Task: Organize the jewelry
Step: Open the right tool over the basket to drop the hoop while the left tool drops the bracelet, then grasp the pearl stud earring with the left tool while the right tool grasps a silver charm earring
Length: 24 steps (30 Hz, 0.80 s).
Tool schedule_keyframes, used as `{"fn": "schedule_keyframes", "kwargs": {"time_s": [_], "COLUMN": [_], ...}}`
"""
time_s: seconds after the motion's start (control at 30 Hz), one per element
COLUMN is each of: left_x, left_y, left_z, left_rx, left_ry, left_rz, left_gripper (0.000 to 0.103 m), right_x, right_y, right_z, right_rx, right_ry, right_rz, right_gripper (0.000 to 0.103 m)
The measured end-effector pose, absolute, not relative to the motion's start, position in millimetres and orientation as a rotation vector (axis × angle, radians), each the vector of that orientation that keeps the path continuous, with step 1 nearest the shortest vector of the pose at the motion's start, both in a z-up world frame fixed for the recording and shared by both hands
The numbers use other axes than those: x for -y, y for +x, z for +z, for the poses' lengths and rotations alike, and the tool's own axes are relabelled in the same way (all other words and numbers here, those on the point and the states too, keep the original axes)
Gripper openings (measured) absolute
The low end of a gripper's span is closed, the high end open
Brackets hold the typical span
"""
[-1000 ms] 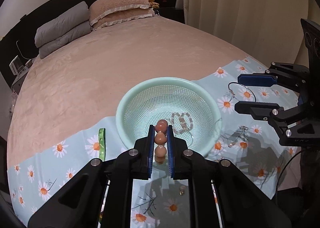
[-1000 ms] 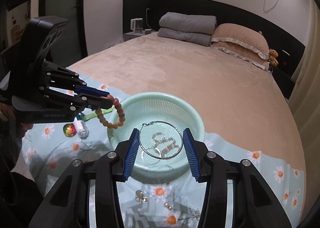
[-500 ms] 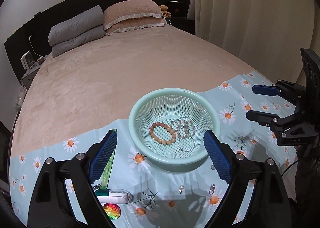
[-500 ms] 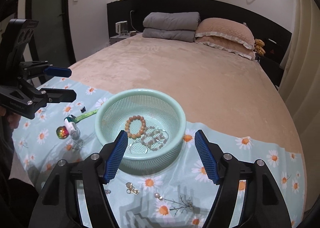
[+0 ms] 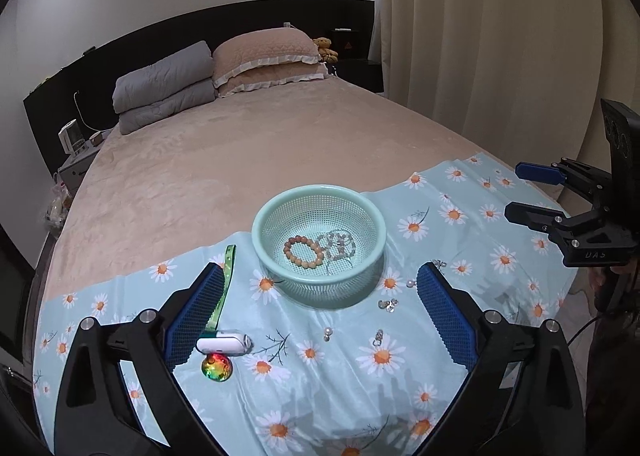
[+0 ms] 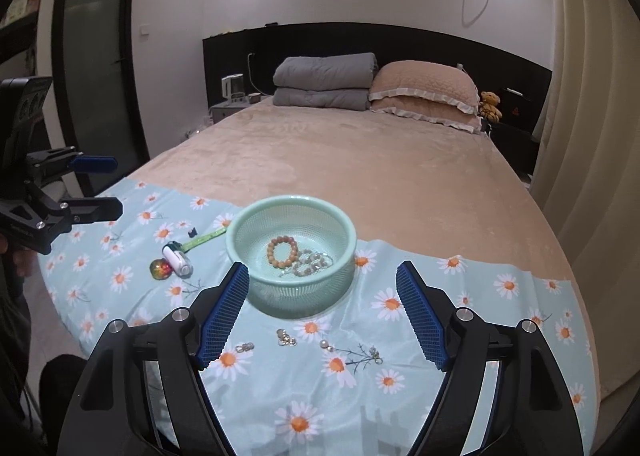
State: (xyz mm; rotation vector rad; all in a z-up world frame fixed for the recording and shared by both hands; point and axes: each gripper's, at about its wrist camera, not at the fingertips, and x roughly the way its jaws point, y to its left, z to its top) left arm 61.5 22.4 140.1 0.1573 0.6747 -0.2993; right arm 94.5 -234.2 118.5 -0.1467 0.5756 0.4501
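A mint-green mesh basket stands on a daisy-print cloth on the bed. Inside lie a brown bead bracelet, a pale bead bracelet and a thin wire hoop. Small earrings and pearls lie loose on the cloth in front of the basket. My left gripper is open and empty, held back from the basket. My right gripper is open and empty too. Each gripper also shows at the other view's edge.
A white clip-like case, a rainbow-coloured ball and a green strap lie left of the basket. Pillows and a folded grey quilt sit at the headboard. A curtain hangs on the right.
Both grippers opened and let the brown bracelet and the wire hoop fall into the basket. Both have since pulled back and up from the basket.
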Motion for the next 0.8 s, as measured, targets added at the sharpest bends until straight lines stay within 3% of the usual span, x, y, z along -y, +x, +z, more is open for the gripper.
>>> {"fn": "schedule_keyframes", "kwargs": {"time_s": [0.3, 0.8], "left_x": [-23.2, -22.0], "left_y": [14.4, 15.8], "left_z": [128.7, 54.6], "left_rx": [-0.681, -0.713], "left_ry": [0.152, 0.217], "left_rz": [-0.310, -0.293], "left_gripper": [0.097, 0.097], "right_x": [235.2, 263.0], "right_y": [42.7, 57.4], "right_z": [119.0, 60.2], "right_rx": [-0.520, -0.562], "right_ry": [-0.151, -0.067], "right_rz": [0.462, 0.395], "right_gripper": [0.085, 0.087]}}
